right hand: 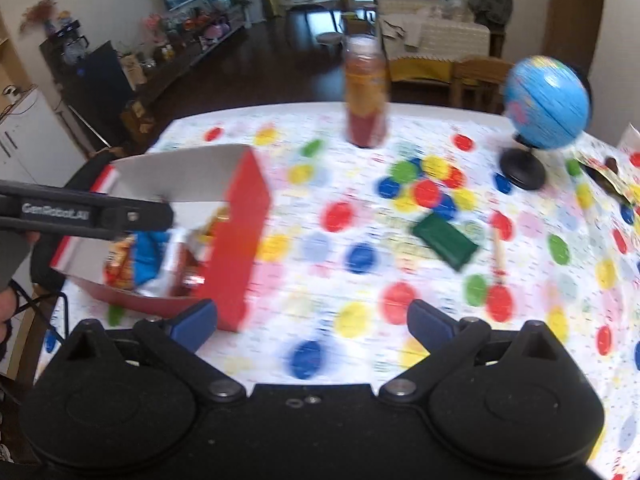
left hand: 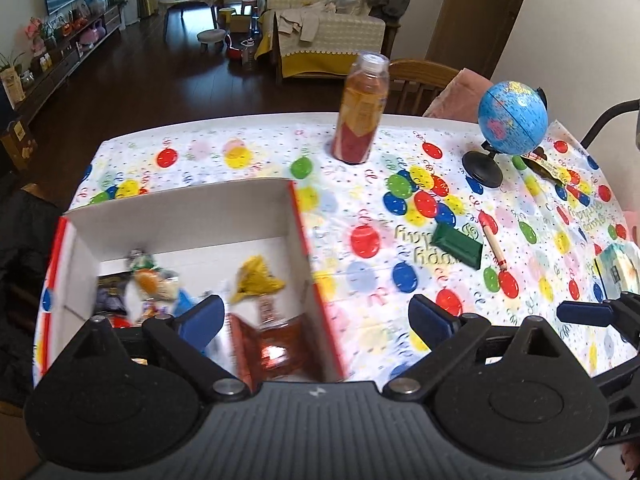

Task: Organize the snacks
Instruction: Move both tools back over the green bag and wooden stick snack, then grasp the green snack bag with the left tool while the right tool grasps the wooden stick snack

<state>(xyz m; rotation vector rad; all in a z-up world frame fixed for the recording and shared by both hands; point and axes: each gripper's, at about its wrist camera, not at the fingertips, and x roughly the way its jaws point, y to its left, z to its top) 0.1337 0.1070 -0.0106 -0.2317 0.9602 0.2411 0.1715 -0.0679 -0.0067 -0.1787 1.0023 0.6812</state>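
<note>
A red-and-white cardboard box (left hand: 224,208) (right hand: 240,216) stands open on the table's left side and holds several snack packets (left hand: 256,280) (right hand: 152,256). My left gripper (left hand: 316,324) is open and empty, above the box's right wall. My right gripper (right hand: 312,324) is open and empty, over the tablecloth just right of the box. A green wrapped bar (left hand: 458,244) (right hand: 444,236) lies on the cloth right of the box, beside a small stick-shaped snack (left hand: 495,246) (right hand: 498,254). Another packet (left hand: 550,168) (right hand: 608,176) lies behind the globe.
A tall drink bottle (left hand: 362,108) (right hand: 366,96) stands at the table's far edge. A blue globe (left hand: 512,118) (right hand: 546,104) on a black stand sits far right. A boxed item (left hand: 616,268) lies at the right edge. Wooden chairs stand behind the table.
</note>
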